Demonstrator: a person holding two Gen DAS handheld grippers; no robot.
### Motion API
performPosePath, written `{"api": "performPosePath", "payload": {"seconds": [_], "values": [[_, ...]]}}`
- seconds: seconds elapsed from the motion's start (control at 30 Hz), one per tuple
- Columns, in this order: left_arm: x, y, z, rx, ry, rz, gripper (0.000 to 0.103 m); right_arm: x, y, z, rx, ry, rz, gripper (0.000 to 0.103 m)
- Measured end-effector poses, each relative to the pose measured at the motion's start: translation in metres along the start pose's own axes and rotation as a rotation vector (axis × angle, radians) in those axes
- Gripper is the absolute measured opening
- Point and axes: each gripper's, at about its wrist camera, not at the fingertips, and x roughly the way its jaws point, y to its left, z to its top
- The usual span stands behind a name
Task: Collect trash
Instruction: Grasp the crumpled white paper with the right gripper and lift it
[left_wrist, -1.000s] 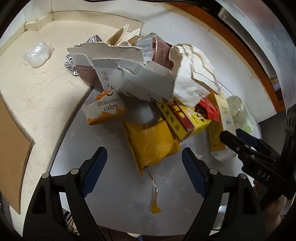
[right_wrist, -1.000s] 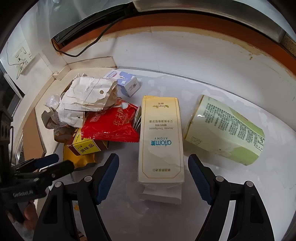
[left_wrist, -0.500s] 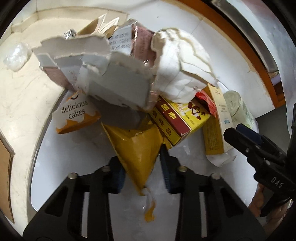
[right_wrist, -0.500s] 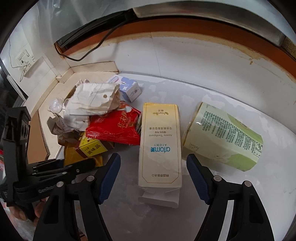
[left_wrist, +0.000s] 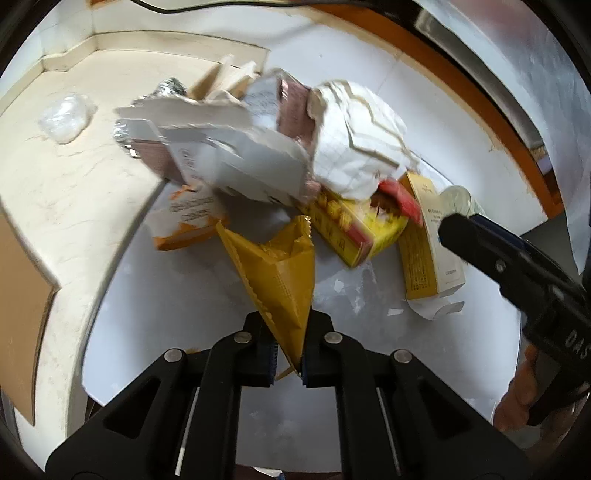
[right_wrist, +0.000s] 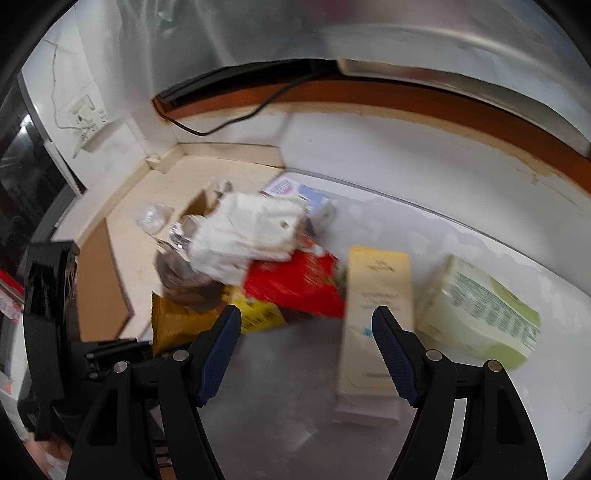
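So we're at the grab step of the trash collecting. The left tool (left_wrist: 290, 354) has just been closing, and its jaws are now clamped on the bottom corner of the yellow snack bag (left_wrist: 275, 273), which sits at the near edge of the trash pile (left_wrist: 258, 155) on the white desk (left_wrist: 166, 314). The bag's open top is tucked under the torn white cardboard (left_wrist: 236, 162) in that pile, with the yellow-and-red box (left_wrist: 354, 229) touching it on one side and the orange "cakes" wrapper (left_wrist: 188, 225) just beside it on the other.

The right tool (right_wrist: 306, 350) is wide open with nothing between its jaws, hanging above the desk. Relative to the pile, the tall cream toothpaste box (right_wrist: 376, 314) lies just beside it, and the pale green packet (right_wrist: 480, 314) is next out from that, near the box.

My read: the next move is pulling the bag free and taking it off to wherever the trash goes (no bin visible in either view). Since cardboard rests on the bag's top, I'd guess a slow pull back and up is the way, or the stack tips over. The right tool looks best placed for the toothpaste box.
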Motion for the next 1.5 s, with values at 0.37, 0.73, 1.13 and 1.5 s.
{"api": "performPosePath", "payload": {"seconds": [0.37, 0.73, 1.13, 1.5], "values": [[-0.039, 0.025, -0.006, -0.103, -0.067, 0.017, 0.005, 0.027, 0.013, 0.041, 0.075, 0.031, 0.164, 0.075], [-0.080, 0.067, -0.010, -0.207, -0.131, 0.049, 0.005, 0.068, 0.021, 0.052, 0.115, 0.102, 0.201, 0.051], [-0.122, 0.086, -0.036, -0.191, -0.154, 0.034, 0.005, 0.026, 0.036, 0.020, 0.068, 0.004, 0.178, 0.001], [-0.159, 0.101, -0.065, -0.043, -0.116, -0.058, 0.005, -0.027, 0.060, -0.018, 0.200, -0.052, 0.103, 0.008]]}}
